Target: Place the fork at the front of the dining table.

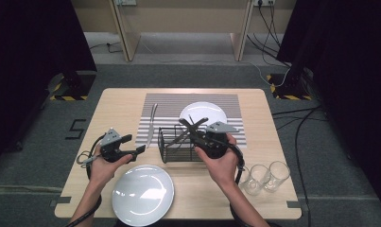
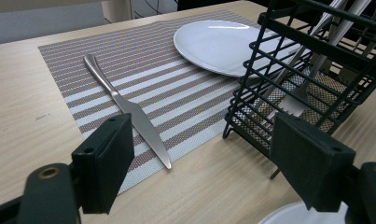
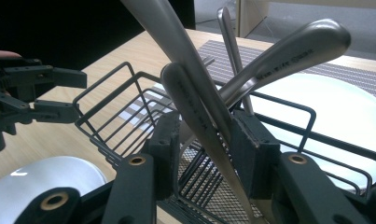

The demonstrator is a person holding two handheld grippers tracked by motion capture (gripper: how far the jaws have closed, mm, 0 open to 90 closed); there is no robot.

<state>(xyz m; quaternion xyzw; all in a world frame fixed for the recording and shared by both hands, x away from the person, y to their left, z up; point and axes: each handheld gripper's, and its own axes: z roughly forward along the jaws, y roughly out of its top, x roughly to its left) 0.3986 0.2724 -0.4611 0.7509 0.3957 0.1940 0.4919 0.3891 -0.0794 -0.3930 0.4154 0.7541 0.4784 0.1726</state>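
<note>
A black "5" (image 1: pixel 77 128) is marked on the grey floor, at nine o'clock from the desk (image 1: pixel 117 101). The utensil handles (image 3: pixel 288 53) standing in the black wire caddy (image 3: pixel 129 100) carry engraved lettering, too small to read.

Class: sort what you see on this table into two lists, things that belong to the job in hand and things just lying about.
In the job:
right gripper, jaws around cutlery handles
black wire caddy
striped placemat
knife on the mat
far plate

Lying about:
left gripper, jaws open
near plate
two glasses
</note>
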